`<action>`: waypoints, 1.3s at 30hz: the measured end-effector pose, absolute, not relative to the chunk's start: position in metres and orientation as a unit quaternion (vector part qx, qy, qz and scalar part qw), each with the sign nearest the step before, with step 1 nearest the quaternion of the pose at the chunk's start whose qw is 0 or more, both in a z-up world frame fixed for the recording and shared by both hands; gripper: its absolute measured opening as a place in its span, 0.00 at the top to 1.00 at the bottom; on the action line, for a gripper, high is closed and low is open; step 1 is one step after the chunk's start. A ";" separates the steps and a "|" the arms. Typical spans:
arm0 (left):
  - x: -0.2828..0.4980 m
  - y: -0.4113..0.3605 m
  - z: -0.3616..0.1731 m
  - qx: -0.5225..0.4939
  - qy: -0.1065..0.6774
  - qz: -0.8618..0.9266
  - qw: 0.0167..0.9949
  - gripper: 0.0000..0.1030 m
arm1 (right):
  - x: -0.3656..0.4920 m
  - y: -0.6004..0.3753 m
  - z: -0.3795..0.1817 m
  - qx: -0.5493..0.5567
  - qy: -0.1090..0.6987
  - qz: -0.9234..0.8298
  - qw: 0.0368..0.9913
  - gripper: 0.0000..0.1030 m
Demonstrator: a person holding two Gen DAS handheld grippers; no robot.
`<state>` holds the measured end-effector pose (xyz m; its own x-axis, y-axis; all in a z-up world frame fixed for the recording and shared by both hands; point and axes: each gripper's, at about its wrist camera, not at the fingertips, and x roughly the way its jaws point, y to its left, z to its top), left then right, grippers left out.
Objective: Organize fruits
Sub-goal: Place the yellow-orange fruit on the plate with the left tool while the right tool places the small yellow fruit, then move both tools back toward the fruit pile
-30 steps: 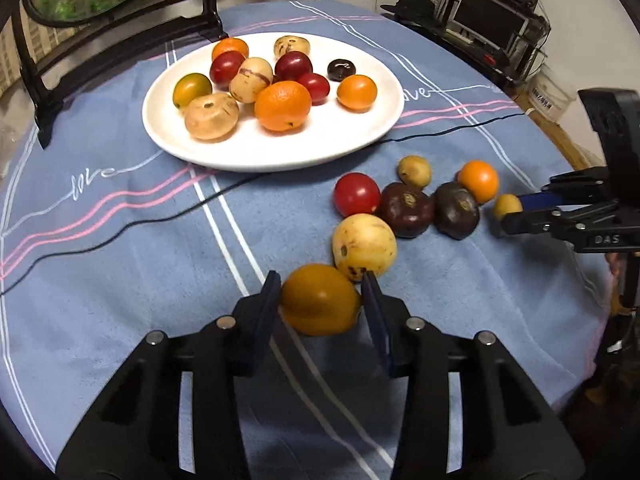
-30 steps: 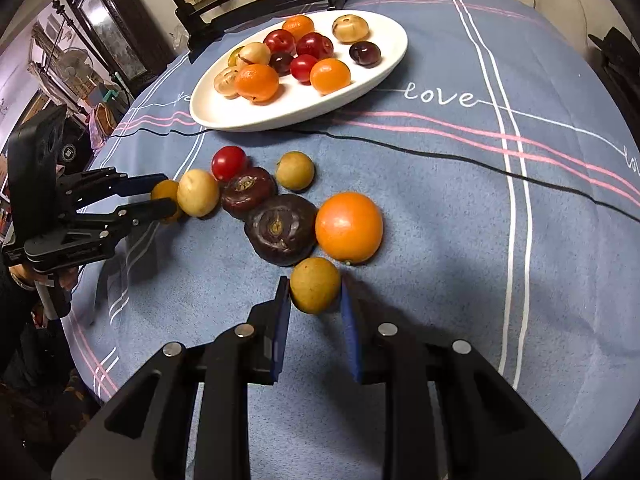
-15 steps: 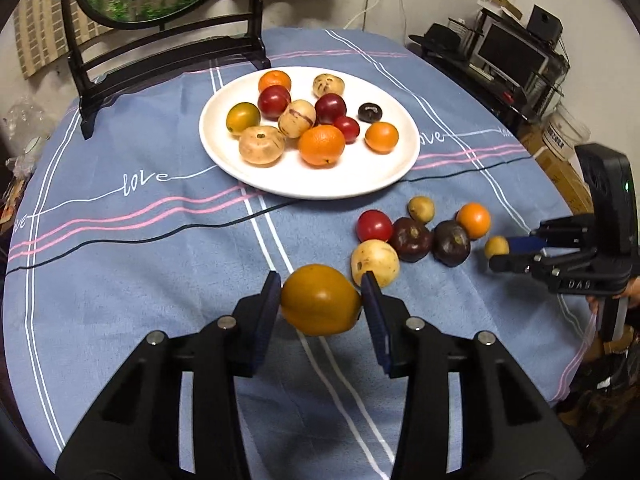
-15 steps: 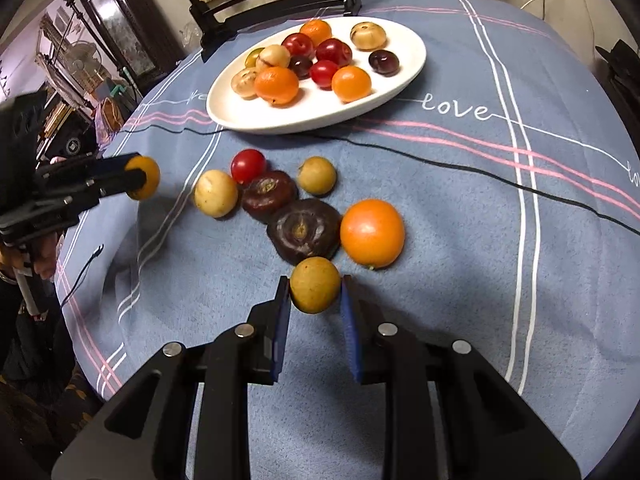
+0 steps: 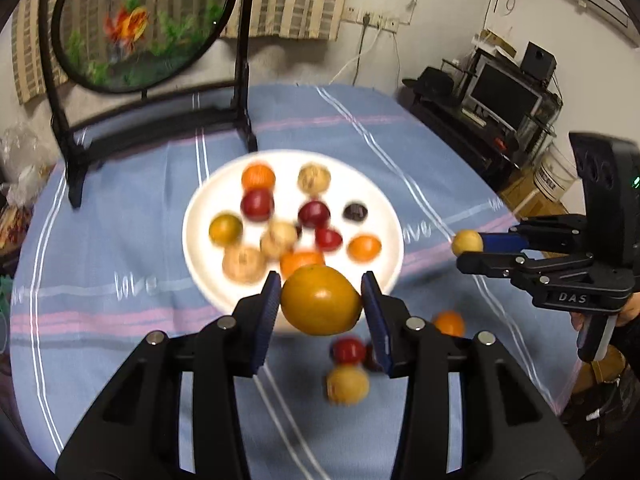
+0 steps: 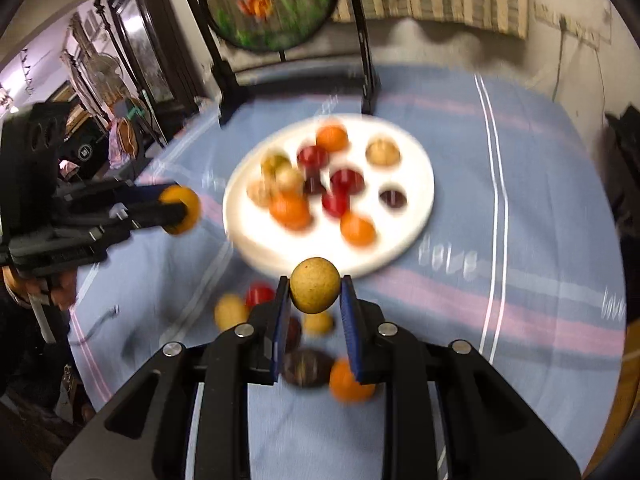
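Observation:
My left gripper is shut on a large yellow-orange fruit and holds it in the air over the near rim of the white plate. My right gripper is shut on a small yellow-brown fruit, also lifted, before the plate. The plate carries several orange, red, tan and dark fruits. Loose fruits lie on the blue cloth below: a red one, a tan one, an orange and a dark one. Each gripper shows in the other's view, the right and the left.
A round fish-picture screen on a black stand stands behind the plate at the table's far edge. A desk with a monitor is at the right, beyond the table. Dark furniture is at the left.
Both grippers have risen with their fruits and tilted up toward the plate. The loose fruits now lie below and behind the fingers. The view is blurred by motion.

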<state>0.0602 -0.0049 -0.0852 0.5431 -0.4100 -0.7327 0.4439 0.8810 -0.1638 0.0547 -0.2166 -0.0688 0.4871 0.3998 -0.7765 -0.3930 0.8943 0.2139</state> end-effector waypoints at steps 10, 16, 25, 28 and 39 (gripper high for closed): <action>0.125 -0.028 -0.100 0.063 0.420 -0.182 0.887 0.59 | 0.153 -0.191 -0.091 0.005 0.470 0.214 0.856 0.76; 0.142 -0.036 -0.112 0.092 0.424 -0.169 0.885 0.58 | 0.184 -0.176 -0.111 0.010 0.499 0.214 0.840 0.71; 0.141 -0.027 -0.105 0.075 0.415 -0.158 0.893 0.45 | 0.182 -0.187 -0.092 0.015 0.471 0.209 0.857 0.41; 0.133 -0.024 -0.094 0.070 0.404 -0.153 0.899 0.39 | 0.170 -0.199 -0.080 0.023 0.461 0.211 0.861 0.41; 0.054 -0.012 -0.091 0.075 0.411 -0.164 0.894 0.30 | 0.053 -0.241 -0.087 -0.024 0.473 0.213 0.854 0.41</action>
<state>0.0542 -0.0121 -0.0911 0.6092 -0.2319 -0.7584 0.3544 0.9351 -0.0013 0.0529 -0.2410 -0.0865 0.4614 0.3416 -0.8188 -0.3863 0.9082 0.1612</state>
